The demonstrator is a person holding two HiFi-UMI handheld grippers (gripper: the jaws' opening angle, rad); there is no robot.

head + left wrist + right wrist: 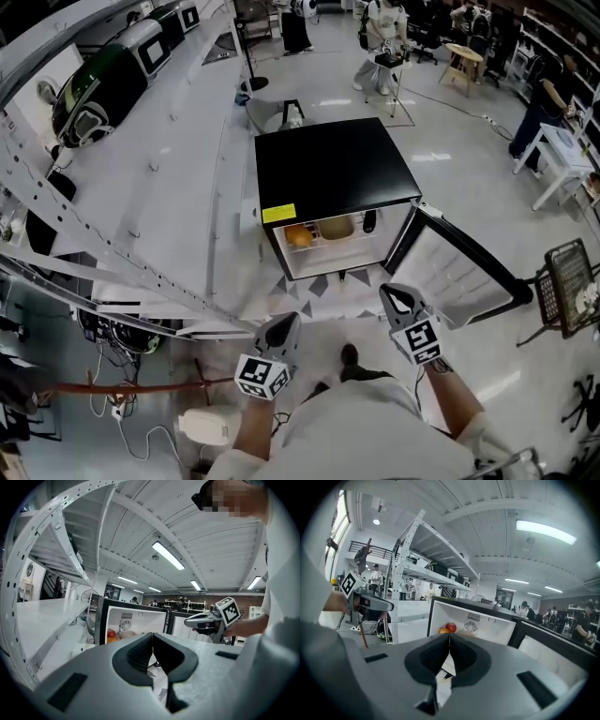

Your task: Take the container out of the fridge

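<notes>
A small black fridge [336, 169] stands on the floor with its door [459, 272] swung open to the right. On its shelf lie an orange fruit [298, 236], a pale container [337, 227] and a dark item [368, 221]. My left gripper [284, 324] and right gripper [397, 298] hover side by side in front of the opening, a short way back from it. Both are shut with nothing between the jaws. The left gripper [152, 645] faces the white interior [138, 620]. Past the right gripper [449, 645] a red apple [450, 627] shows inside.
White metal shelving [141, 187] runs along the left of the fridge. Cables and a power strip [112, 408] lie on the floor at lower left. A wire basket [572, 281] stands at the right. People and tables [562, 150] are farther back.
</notes>
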